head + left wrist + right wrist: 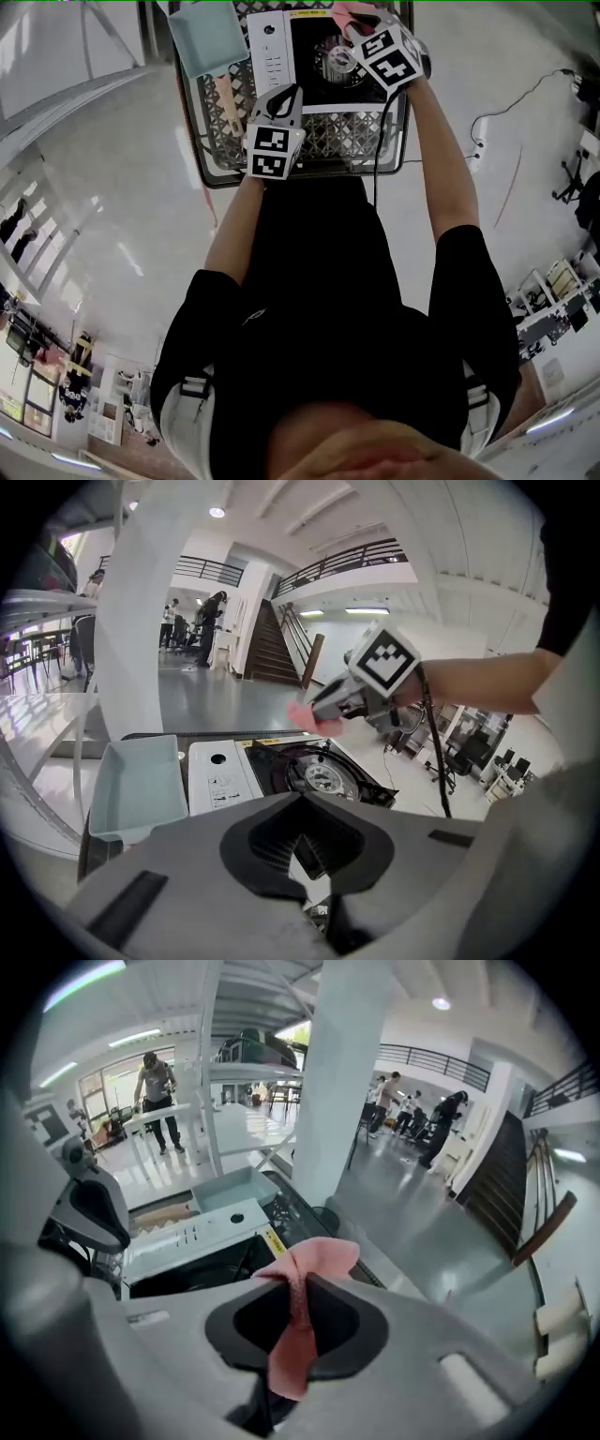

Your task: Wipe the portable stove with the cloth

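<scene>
None of the wiping looks begun, I judge: the right tool (298, 1309) is clamped on the pink cloth (311, 1258), held in the air above the portable stove (272, 52) at the head view's top centre, not touching it. The left tool (301, 894), jaws together and empty, hovers by the stove's near edge; every stroke is left to do

Head view steeply downward from above, gripper views low and close, all sharing the stove (269, 56)
</scene>
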